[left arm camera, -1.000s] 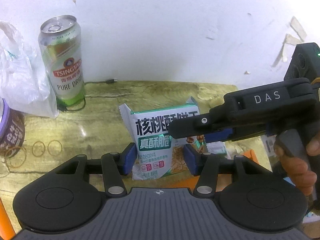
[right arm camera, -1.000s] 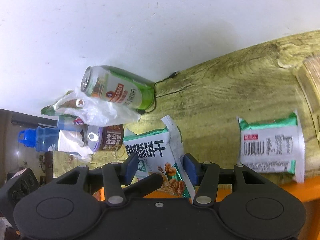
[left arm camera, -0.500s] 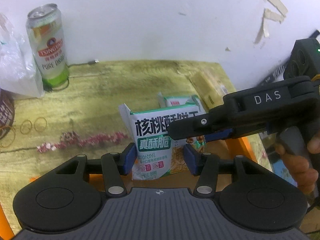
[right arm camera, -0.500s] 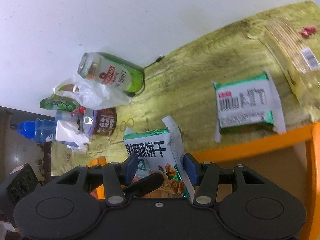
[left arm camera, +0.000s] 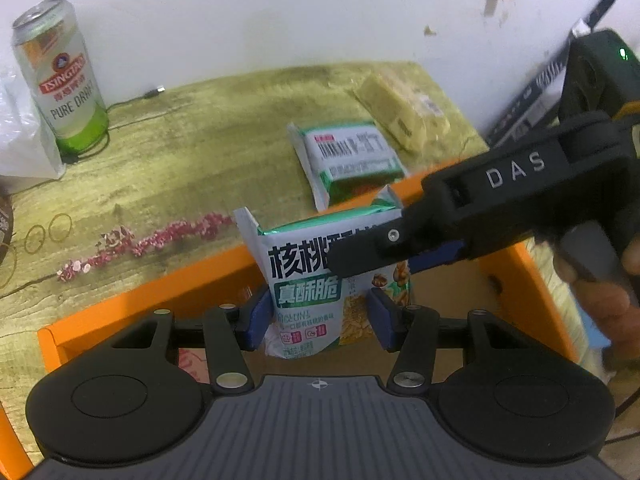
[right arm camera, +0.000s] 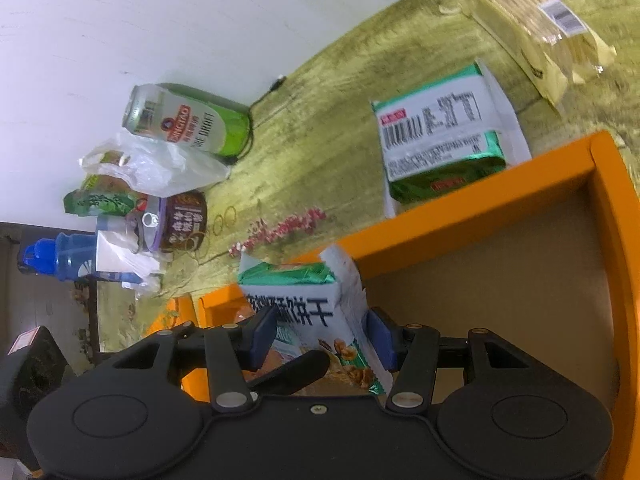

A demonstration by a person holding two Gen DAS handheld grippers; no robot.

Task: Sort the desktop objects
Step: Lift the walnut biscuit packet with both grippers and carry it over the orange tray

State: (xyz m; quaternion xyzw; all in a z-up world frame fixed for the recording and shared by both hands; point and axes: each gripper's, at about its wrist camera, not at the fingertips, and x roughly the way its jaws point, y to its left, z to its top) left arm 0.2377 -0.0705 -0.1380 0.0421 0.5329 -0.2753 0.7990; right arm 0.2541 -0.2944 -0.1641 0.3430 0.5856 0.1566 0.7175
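A white-and-green walnut biscuit pack (left arm camera: 308, 280) stands upright between the blue pads of my left gripper (left arm camera: 320, 316), which is shut on its lower part. My right gripper (left arm camera: 400, 248) comes in from the right, held by a hand, and clamps the pack's upper right edge. In the right wrist view the same pack (right arm camera: 296, 304) sits between my right gripper's (right arm camera: 322, 336) pads, with a black finger of the left gripper crossing below it. The pack hangs over the open orange box (left arm camera: 200, 276), whose far rim (right arm camera: 460, 208) meets the table.
On the wooden table lie a second green pack (left arm camera: 352, 156), barcode up, a yellow cracker pack (left arm camera: 400, 112), a strand of pink beads (left arm camera: 152, 240) and rubber bands (left arm camera: 48, 232). A green beer can (left arm camera: 60, 76) and plastic bag (left arm camera: 20, 140) stand far left.
Both grippers, still holding the biscuit pack, have drawn back from over the table to above the orange box. The can and the other packs now lie farther off.
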